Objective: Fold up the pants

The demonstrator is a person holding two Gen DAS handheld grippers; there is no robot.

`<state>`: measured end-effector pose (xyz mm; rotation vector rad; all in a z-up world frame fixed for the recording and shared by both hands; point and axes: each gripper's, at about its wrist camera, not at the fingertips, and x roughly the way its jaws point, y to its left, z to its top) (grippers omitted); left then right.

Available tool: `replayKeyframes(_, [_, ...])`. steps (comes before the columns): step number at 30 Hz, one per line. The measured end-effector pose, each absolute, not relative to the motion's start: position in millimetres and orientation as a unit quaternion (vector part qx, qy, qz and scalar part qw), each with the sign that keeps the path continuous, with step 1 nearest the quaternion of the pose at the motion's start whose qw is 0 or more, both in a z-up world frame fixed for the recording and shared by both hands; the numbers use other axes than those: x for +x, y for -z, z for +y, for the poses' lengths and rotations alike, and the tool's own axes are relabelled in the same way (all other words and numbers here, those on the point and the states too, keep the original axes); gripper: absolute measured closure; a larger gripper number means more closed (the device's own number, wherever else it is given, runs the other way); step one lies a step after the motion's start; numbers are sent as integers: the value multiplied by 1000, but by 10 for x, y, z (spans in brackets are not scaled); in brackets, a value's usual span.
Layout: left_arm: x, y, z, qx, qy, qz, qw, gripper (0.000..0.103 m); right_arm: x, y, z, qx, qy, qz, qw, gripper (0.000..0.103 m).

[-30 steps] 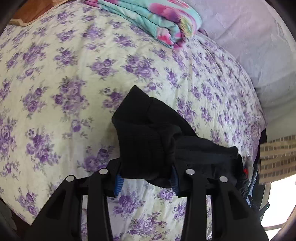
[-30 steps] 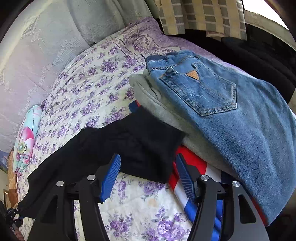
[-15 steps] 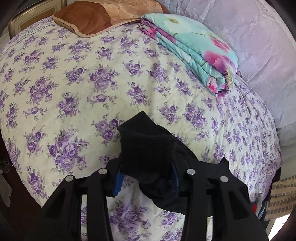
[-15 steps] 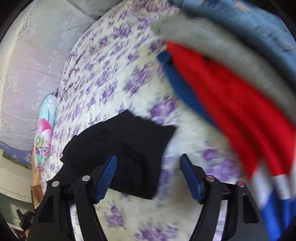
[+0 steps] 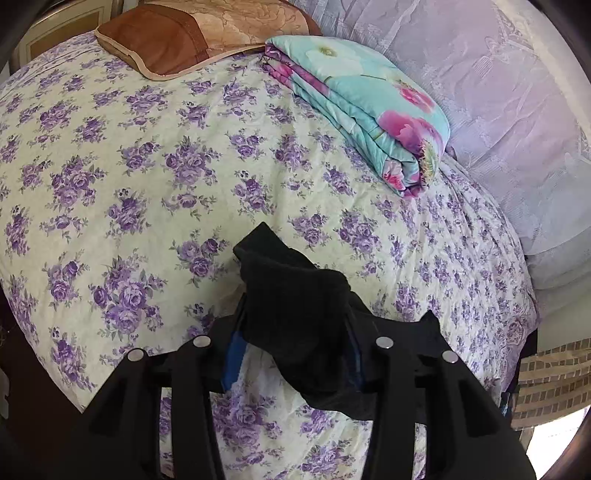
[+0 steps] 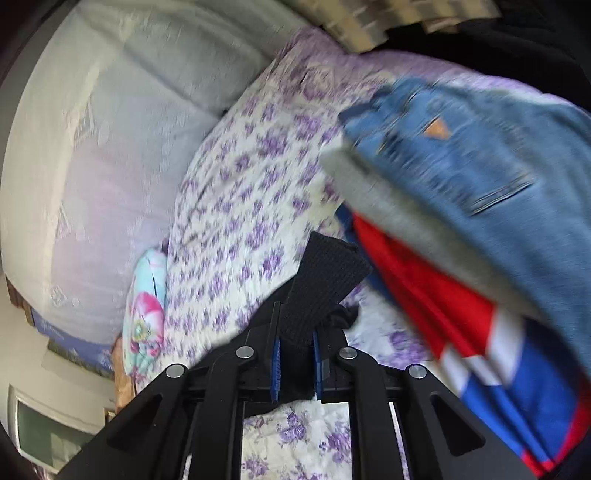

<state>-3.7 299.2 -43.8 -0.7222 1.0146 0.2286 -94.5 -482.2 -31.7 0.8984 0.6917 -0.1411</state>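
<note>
Now the left claw (image 5: 291,354) is clamped on the black pants (image 5: 295,314), the right claw (image 6: 296,356) closing onto them, above the bed (image 5: 147,177).

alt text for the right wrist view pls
The right claw is closing on a bunched fold of black pants over a purple-flowered bedspread. At right, blurred, jeans top a stack of clothes.

On the bed (image 5: 155,155), the pillow (image 5: 192,33) lies at the far end, with the folded quilt (image 5: 365,110) just to its right. The pants (image 5: 295,314) are nearer than the quilt. The pile of folded clothes (image 6: 480,206) lies right of the pants.
</note>
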Motion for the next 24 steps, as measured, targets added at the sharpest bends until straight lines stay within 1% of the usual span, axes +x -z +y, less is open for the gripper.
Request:
replayKeyframes(3, [-20,283,2968,-335,-89,465,814,61,-1158,107,-5013,438,83,302,843,90])
replayKeyframes(7, [79,4,2918,-327,-69,451,828,61,-1237,-100,-5191,441,99,273,849,90])
replayKeyframes(9, [110,-122,2956,-332,-69,436,834,65,-1234,-197,-5270,446,104,259,850,90])
replayKeyframes(11, [301,-209,3010,-315,-74,442,837,64,-1099,-215,-5345,443,111,268,848,90])
replayKeyframes(14, [671,-71,2962,-265,-96,474,834,63,-752,-27,-5363,420,121,313,843,90])
replayKeyframes(16, [650,62,2826,-250,-81,501,824,63,-676,82,-5308,425,119,320,838,90])
replayKeyframes(17, [557,114,2731,-242,-65,509,824,59,-688,91,-5277,424,117,317,840,90])
replayKeyframes(18, [439,169,2654,-232,-57,515,823,50,-709,77,-5234,411,122,315,847,90])
replayKeyframes(20, [133,331,2472,-210,-52,536,816,42,-731,67,-5210,391,130,318,854,90])
replayKeyframes(22, [-143,554,2390,-216,-48,564,795,42,-737,68,-5222,395,130,321,851,90])
replayKeyframes(24, [-362,764,2380,-243,-47,583,774,42,-702,71,-5255,398,127,325,848,90])
